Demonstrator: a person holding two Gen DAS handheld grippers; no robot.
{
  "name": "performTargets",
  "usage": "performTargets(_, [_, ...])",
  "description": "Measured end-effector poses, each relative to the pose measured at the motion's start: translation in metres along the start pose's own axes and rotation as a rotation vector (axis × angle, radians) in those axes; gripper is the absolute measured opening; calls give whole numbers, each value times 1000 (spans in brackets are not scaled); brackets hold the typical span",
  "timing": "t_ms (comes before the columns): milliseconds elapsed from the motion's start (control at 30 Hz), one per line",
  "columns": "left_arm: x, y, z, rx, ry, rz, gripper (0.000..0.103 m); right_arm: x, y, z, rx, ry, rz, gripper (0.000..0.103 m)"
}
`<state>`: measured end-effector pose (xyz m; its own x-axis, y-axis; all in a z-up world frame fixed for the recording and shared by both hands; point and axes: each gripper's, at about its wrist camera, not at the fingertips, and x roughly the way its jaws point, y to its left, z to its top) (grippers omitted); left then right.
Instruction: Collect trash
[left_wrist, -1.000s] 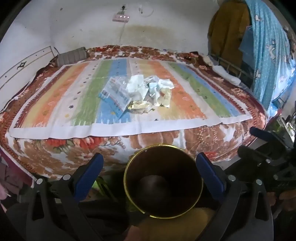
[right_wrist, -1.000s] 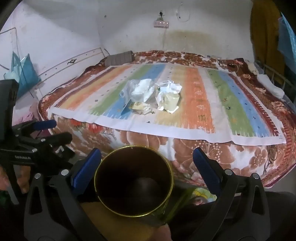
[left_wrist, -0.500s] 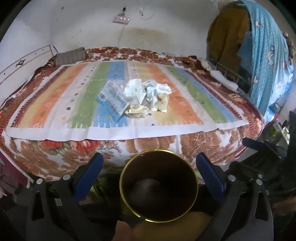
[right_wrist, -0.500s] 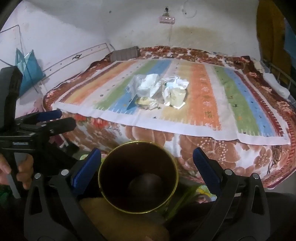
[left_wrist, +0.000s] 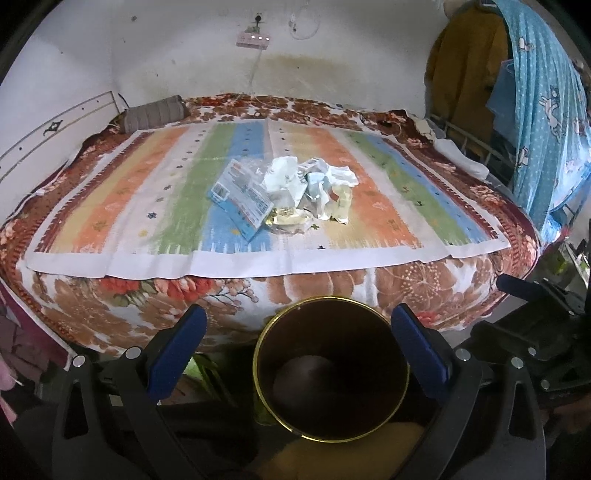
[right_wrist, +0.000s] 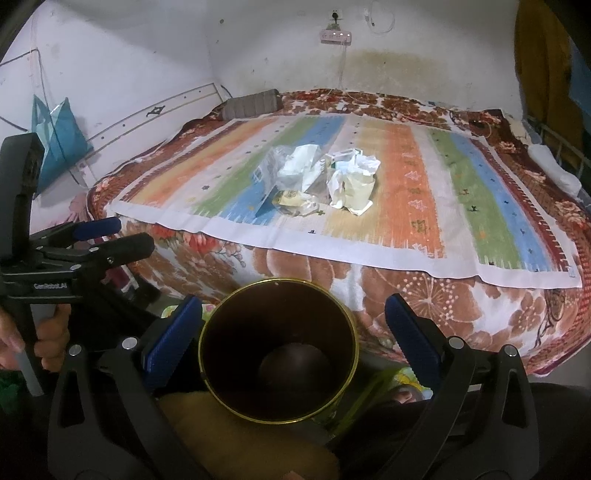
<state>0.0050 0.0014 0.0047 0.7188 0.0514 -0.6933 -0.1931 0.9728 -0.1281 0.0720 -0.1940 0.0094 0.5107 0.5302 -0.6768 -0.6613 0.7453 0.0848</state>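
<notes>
Both my grippers are hanging apart-jawed and holding nothing. The left gripper (left_wrist: 297, 345) is showing its blue pads wide either side of the bin (left_wrist: 331, 369) at lower centre of its view; pads are not touching the rim. The right gripper (right_wrist: 293, 334) is sitting the same way, the bin (right_wrist: 277, 350) filling the gap between its fingers, nearer the left pad (right_wrist: 171, 338) than the right.

The bin is standing upright, mouth open toward the cameras, gold rim, dark inside. I cannot tell whether anything is lying in it.

The trash (left_wrist: 286, 195) is lying in one loose pile at the middle of the frame, on the striped sheet (left_wrist: 147, 206) covering the bed (left_wrist: 406, 288). In the pile: a blue printed packet (left_wrist: 240, 197) at its left, crumpled white paper (left_wrist: 284, 177) in the centre, a yellowish wrapper (left_wrist: 290, 219) at the front edge. In the right view the same pile (right_wrist: 317, 181) is sitting at upper centre, well apart from both grippers.

My left hand (right_wrist: 44, 343) is gripping its handle at the left edge of the right view. A pillow (right_wrist: 253, 103) is resting at the far edge of the bed, a blue bag (right_wrist: 55, 136) hanging at upper left.
</notes>
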Motion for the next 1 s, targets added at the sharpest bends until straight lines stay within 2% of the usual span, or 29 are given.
performTargets(133, [0,0,0,1,3,-21,97,1,0,0,1,1,-2,94])
performTargets(367, [3,-1,1,11,12,26,97,1,-1,0,4,0,-3,94])
performTargets(1000, [3,2,1,-9,13,15,97,7,-2,2,26,17,14,93])
